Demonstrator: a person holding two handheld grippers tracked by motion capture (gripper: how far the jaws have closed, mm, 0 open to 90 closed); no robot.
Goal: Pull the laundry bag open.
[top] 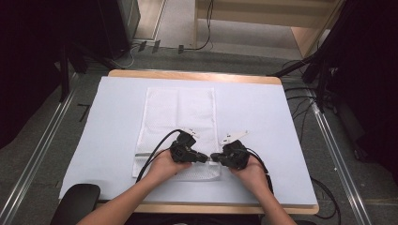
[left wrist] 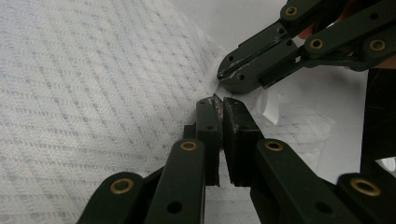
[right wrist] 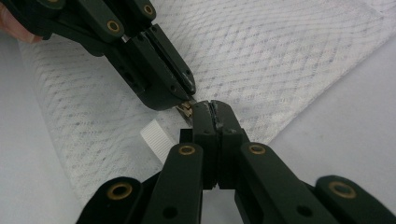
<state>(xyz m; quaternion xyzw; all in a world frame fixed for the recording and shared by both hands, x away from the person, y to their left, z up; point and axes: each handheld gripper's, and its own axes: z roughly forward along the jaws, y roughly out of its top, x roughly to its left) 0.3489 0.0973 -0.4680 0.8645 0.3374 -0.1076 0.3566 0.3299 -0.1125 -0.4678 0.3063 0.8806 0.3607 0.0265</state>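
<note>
Spotted a white mesh bag [top: 178,112] spread flat on the tabletop [top: 263,122], long side running away from the person, near end close to the front edge. Caught both hands low over that near end, left hand [top: 162,166] resting on the mesh, right hand [top: 251,171] just off the bag's right edge on the bare cover.

Saw the left gripper [left wrist: 217,102] and the right gripper [right wrist: 212,106] pointed straight at each other, tip to tip, right at the bag's near right edge. Hardly any gap between the tips.

Left gripper view: fingers [left wrist: 205,121] drawn almost together, pinching a small metal tab [right wrist: 186,108] right at the tips. Mesh underneath, stretching off to the left of that view.

Right gripper view: fingers pressed tight together – no daylight between them. Couldn't tell whether any cloth was nipped there. Spotted the brass-coloured tab just off the tip, tucked under the nose of the left gripper. Noted a short white ribbed strip [right wrist: 156,135] lying on the mesh just beside it – bag edge running off diagonally to the right.
</note>
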